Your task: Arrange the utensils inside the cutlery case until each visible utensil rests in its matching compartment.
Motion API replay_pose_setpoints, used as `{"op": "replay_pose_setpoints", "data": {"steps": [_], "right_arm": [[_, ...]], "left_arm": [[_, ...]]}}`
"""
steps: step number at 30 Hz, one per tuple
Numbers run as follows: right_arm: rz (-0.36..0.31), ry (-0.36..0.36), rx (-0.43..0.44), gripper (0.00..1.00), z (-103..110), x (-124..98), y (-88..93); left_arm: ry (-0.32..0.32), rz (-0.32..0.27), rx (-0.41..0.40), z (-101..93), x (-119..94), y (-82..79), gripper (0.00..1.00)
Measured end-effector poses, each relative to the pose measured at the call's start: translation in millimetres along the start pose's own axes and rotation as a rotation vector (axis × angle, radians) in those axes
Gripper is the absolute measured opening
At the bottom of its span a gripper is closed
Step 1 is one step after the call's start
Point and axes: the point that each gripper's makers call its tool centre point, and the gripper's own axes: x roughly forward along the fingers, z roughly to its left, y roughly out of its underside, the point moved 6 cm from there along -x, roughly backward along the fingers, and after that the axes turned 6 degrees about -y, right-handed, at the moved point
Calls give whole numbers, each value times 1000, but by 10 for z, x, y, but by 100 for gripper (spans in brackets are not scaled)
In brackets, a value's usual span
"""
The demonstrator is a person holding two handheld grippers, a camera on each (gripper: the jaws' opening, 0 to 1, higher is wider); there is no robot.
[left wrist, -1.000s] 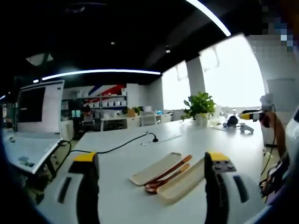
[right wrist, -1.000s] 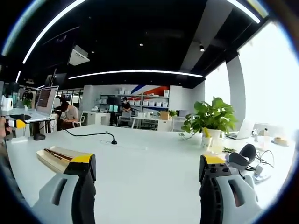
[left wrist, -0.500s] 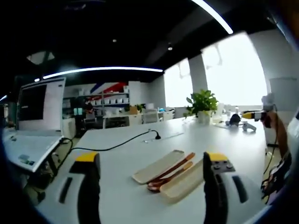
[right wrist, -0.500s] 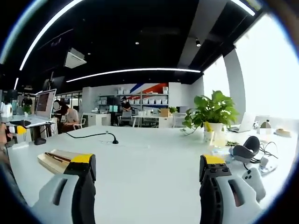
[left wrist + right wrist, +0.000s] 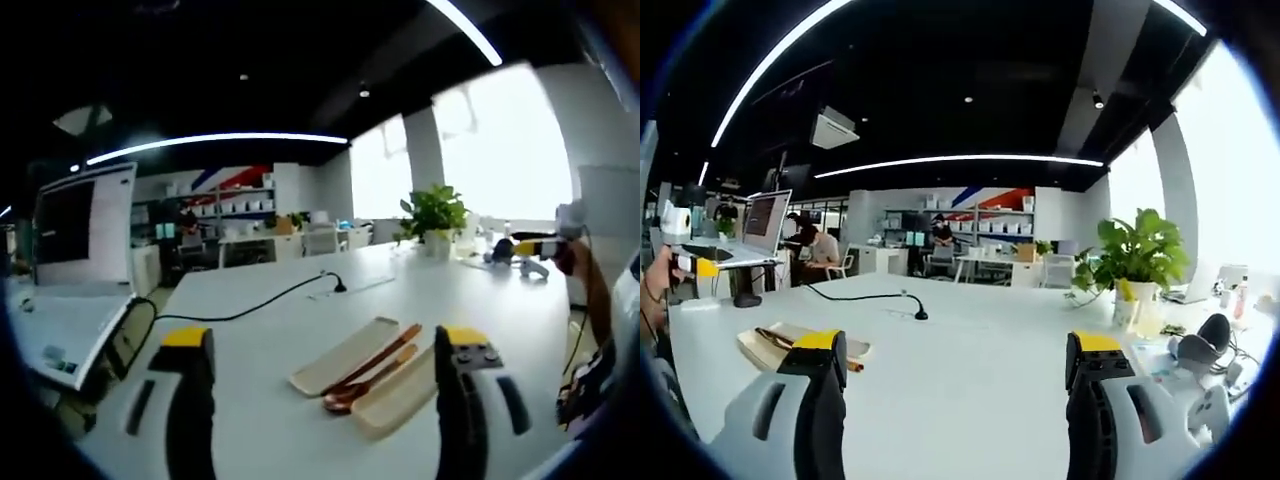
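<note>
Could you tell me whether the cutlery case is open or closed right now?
Open: its two beige halves lie apart on the table, brown utensils between them.

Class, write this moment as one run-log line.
left gripper: open, empty | right gripper: open, empty | cutlery case halves lie apart on table | wooden utensils between halves | none held yet

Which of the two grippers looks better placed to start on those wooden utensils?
Probably the left gripper: the wooden utensils and case halves lie just ahead between its open jaws. From the right gripper they sit off to the side.
</note>
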Motion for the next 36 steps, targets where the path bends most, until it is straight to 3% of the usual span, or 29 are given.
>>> {"op": "replay_pose_setpoints", "data": {"steps": [5,11,14,16,21,25,30,36], "right_arm": [[49,-58,-78,95,40,157,-46],[76,-145,-92,91,111,342,-95],[105,-185,-102,89,145,445,-89],[152,-275,-118,89,254,538,-48],[168,-412,-185,85,453,765,-43],[192,-444,-252,88,531,949,-33],[203,-508,-255,84,624,1143,-18],[243,-554,-272,80,728,1337,51]], "left_arm": [[39,25,12,-10,108,-16,95],[123,94,-13,-118,273,34,93],[168,91,-7,-152,328,27,87],[197,93,-12,-183,373,21,81],[237,111,1,-219,535,12,76],[269,138,-39,-210,651,29,73],[291,173,-46,-203,778,43,68],[301,208,-10,-221,844,110,62]]}}
